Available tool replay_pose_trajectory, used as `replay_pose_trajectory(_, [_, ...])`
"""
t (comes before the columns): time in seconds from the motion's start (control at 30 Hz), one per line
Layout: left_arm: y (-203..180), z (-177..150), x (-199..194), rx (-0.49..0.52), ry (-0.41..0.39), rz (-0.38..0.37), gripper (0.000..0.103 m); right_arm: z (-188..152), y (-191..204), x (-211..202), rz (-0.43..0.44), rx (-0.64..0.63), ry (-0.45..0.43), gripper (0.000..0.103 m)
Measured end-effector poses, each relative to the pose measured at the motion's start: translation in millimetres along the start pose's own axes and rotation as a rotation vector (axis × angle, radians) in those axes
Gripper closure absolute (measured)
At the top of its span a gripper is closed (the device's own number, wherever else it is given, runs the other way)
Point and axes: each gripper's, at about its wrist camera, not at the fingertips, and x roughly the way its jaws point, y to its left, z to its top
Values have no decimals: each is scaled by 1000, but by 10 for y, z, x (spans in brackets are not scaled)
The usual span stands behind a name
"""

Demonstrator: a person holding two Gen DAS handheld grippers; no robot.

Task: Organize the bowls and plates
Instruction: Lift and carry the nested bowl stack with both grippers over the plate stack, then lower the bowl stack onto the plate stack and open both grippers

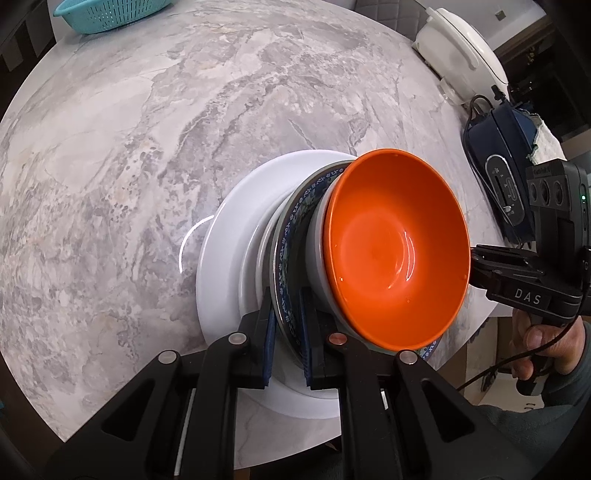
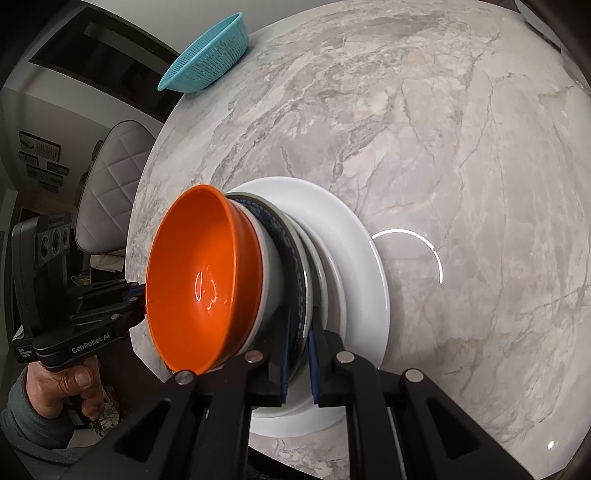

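An orange bowl (image 1: pixel 395 247) (image 2: pixel 203 280) sits in a grey-white bowl (image 1: pixel 317 258) (image 2: pixel 271 273) on a blue-patterned plate (image 1: pixel 291 236) (image 2: pixel 291 258). That stack rests on a large white plate (image 1: pixel 236 221) (image 2: pixel 354 251) on the marble table (image 1: pixel 147 147). My left gripper (image 1: pixel 288 332) is shut on the patterned plate's near rim. My right gripper (image 2: pixel 299 354) is shut on the same plate's rim from the opposite side. It shows in the left wrist view (image 1: pixel 476 273) at the stack's right edge. The left gripper shows in the right wrist view (image 2: pixel 136 299) at the left.
A teal colander (image 1: pixel 107 14) (image 2: pixel 210 55) stands at the table's far edge. A white lidded appliance (image 1: pixel 461 44) and a dark blue device (image 1: pixel 502 166) with a cable sit at the right edge. A padded chair (image 2: pixel 110 177) stands beside the table.
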Motion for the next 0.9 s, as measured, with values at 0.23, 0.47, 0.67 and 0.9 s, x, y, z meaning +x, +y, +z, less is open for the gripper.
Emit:
replay_pose_trajectory(0.23, [27, -37, -29, -17, -19, -5, 94, 10, 14, 2, 2, -1, -6, 91])
replay_pose_trajectory(0.47, [63, -51, -84, -28, -34, -6, 91, 1, 13, -11, 1, -1, -9, 90])
replay_pose_trajectory(0.67, [128, -43, -150, -49, -52, 2, 78, 5, 22, -20, -6, -3, -12, 89])
replay_pose_trajectory(0.9, [186, -102, -264, -77, -78, 8, 61, 20, 9, -108, -47, -4, -31, 79])
